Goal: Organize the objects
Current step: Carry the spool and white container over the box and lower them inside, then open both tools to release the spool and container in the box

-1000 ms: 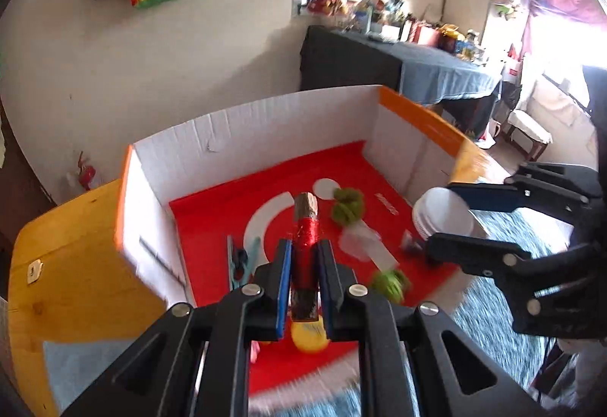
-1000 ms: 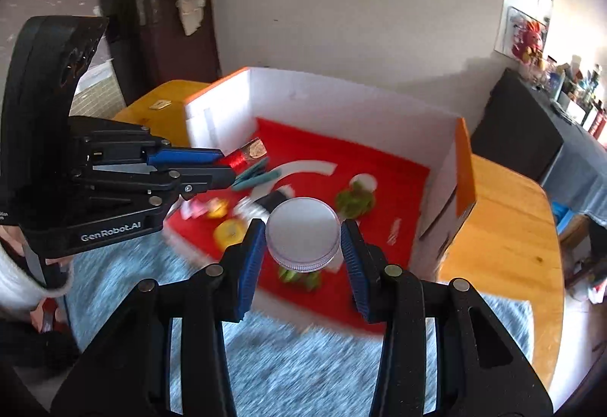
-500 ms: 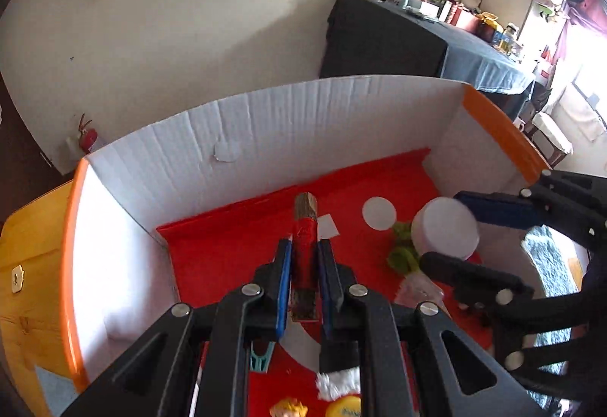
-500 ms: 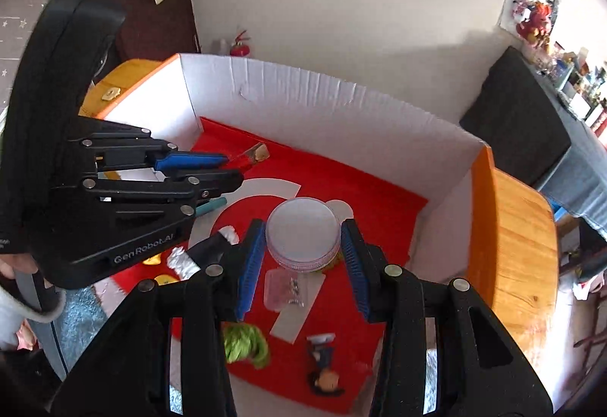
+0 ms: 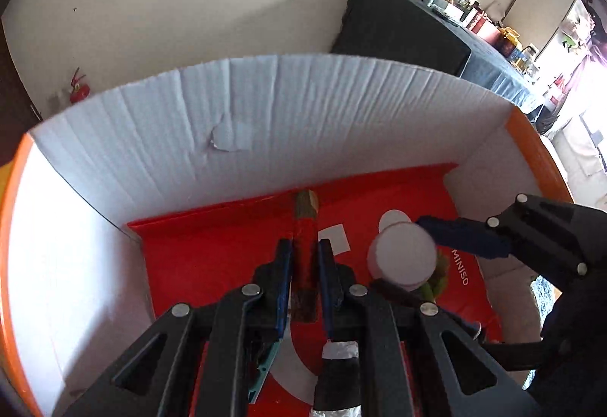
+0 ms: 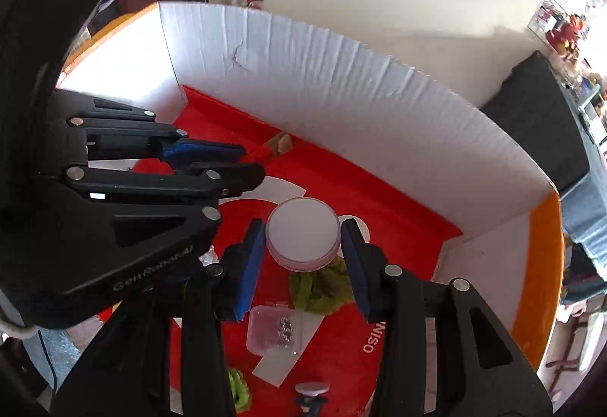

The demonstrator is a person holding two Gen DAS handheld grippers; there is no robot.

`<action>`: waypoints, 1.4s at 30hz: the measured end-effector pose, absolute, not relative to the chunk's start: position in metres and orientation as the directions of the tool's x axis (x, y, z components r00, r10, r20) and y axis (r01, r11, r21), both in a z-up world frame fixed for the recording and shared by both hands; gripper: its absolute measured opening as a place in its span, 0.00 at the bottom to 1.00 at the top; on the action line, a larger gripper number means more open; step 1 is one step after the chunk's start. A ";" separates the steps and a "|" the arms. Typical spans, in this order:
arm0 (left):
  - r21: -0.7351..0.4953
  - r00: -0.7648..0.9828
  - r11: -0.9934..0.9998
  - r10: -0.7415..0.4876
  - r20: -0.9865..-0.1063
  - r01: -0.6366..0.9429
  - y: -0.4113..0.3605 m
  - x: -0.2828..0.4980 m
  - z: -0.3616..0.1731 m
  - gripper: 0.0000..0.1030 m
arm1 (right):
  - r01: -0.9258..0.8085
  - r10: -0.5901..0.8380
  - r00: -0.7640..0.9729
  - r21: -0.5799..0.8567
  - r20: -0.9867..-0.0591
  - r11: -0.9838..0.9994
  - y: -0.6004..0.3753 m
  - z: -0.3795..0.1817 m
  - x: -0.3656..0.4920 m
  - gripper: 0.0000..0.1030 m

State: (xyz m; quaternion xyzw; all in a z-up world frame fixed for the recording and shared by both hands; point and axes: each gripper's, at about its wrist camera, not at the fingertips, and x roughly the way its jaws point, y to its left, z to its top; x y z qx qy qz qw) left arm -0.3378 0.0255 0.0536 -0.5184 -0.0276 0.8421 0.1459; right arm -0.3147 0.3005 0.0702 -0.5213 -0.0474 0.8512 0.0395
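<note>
Left gripper [image 5: 304, 257] is clamped on a red spool [image 5: 303, 246], held over the red floor of the white-walled box [image 5: 265, 121] near its back wall. Right gripper [image 6: 301, 246] is clamped on a round white-lidded jar [image 6: 302, 229] above a green item [image 6: 322, 290], possibly fabric.

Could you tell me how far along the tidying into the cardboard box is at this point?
Partly done. Already in the box: green fuzzy pieces and a small clear case. In hand over the box: the left gripper clamps a red stick, the right gripper a round white jar. Left: setting both down; anything outside the box can't be seen.
</note>
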 end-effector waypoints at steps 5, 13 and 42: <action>-0.222 -0.395 -0.954 0.287 -0.873 -0.201 0.027 -0.343 0.047 0.14 | 0.003 0.114 -0.422 -0.127 -0.899 -0.992 0.301 0.063 -0.320 0.38; -0.256 -0.382 -0.950 0.307 -0.872 -0.180 0.022 -0.342 0.044 0.14 | -0.016 0.068 -0.402 -0.067 -0.913 -0.998 0.313 0.055 -0.320 0.38; -0.244 -0.386 -0.953 0.295 -0.874 -0.178 0.023 -0.344 0.044 0.15 | -0.031 0.037 -0.374 -0.028 -0.927 -0.999 0.334 0.058 -0.297 0.39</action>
